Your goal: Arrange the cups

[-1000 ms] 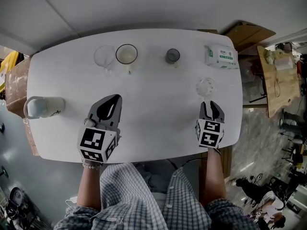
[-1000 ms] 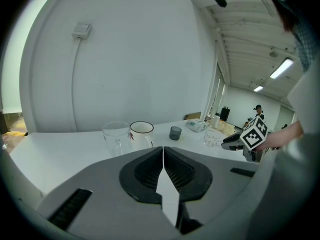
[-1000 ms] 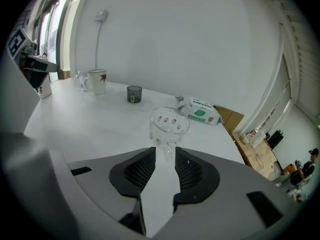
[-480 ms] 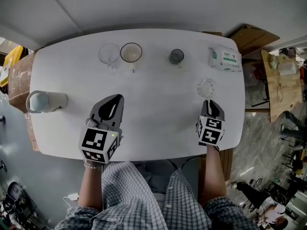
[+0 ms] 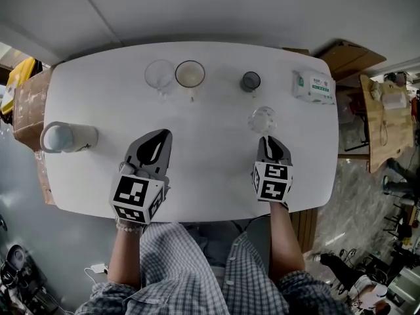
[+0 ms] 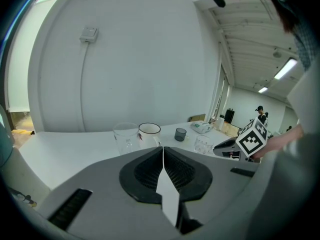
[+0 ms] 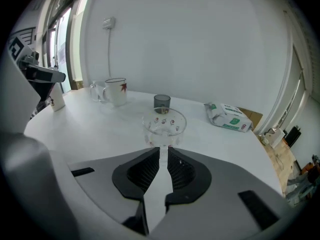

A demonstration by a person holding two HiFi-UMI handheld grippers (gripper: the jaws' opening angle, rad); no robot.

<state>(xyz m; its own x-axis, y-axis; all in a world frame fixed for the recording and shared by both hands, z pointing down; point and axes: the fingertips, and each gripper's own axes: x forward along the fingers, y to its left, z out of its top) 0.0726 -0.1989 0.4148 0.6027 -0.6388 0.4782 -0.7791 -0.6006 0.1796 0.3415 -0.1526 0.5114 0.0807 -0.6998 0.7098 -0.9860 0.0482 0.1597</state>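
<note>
A clear glass cup with small printed marks stands on the white table. My right gripper is shut on the near side of that cup. Along the far edge stand a plain clear glass, a white mug and a small grey cup. My left gripper is shut and empty, hovering over the table's left half, well short of the glass and mug.
A white and green tissue pack lies at the table's far right corner. A white jug lies on its side at the left edge. Cardboard boxes and a wooden desk flank the table.
My right gripper has slid left across the table, and the printed glass cup has moved left with it, nearer the grey cup. The left gripper has kept its place.
</note>
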